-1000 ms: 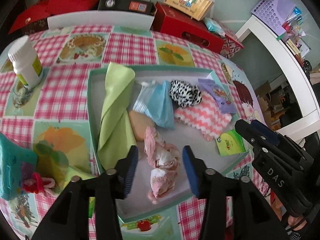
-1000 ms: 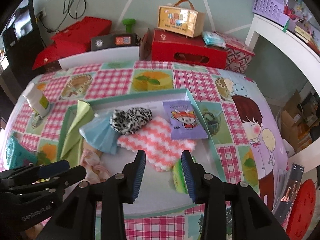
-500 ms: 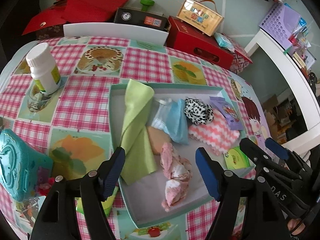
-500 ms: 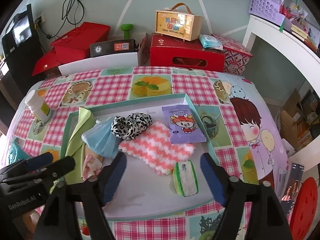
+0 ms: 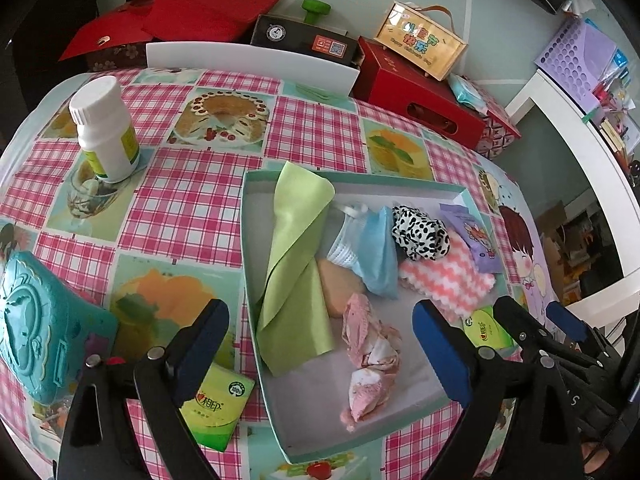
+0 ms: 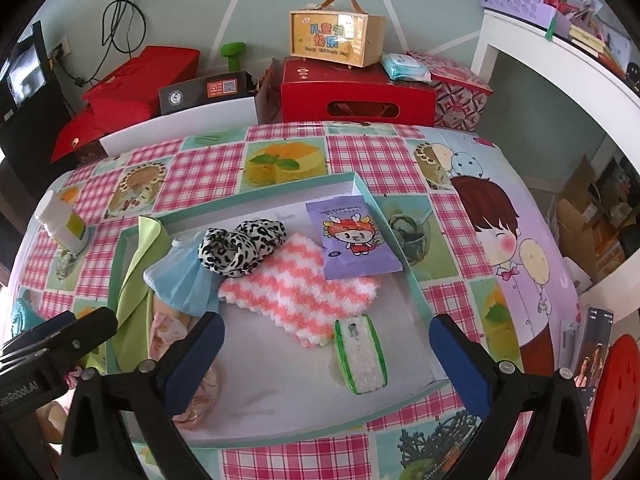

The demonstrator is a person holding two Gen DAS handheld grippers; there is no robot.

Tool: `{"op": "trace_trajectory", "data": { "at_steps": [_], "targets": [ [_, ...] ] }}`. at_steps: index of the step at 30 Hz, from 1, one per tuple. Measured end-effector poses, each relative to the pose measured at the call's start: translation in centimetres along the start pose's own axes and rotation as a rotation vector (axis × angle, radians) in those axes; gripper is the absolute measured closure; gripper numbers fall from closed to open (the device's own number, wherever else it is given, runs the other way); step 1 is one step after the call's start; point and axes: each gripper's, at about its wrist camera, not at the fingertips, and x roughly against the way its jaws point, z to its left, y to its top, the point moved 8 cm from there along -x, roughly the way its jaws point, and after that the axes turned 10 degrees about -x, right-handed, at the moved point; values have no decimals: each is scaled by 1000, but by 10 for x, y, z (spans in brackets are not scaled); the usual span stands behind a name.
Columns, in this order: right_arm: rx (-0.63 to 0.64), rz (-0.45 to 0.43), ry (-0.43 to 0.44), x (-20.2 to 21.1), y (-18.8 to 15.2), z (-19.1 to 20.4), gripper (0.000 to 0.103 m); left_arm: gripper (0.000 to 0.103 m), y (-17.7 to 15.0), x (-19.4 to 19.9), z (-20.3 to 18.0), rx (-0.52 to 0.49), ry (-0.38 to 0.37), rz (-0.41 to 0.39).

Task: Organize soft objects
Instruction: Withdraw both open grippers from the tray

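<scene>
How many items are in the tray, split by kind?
Cloths: 3 (green cloth, pink-white cloth, pink crumpled fabric)
Packs: 2 (purple wipes pack, green tissue pack)
Masks: 1 (blue mask)
Scrunchies: 1 (spotted scrunchie)
Pads: 1 (tan pad)
Total: 8 in the tray

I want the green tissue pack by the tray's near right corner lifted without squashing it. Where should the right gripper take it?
Grip the green tissue pack across its short width, pads on the two long green edges, coming straight down from above. It lies flat and free on the tray floor. The right gripper, jaws opening and empty, already straddles it.
</scene>
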Motion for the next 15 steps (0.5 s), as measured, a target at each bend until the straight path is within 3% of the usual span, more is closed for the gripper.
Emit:
{"op": "trace_trajectory", "data": {
  "at_steps": [15],
  "targets": [
    [27, 32, -6, -4, -6, 6, 0, 10, -5, 2, 3, -7, 25, 27]
  ]
}}
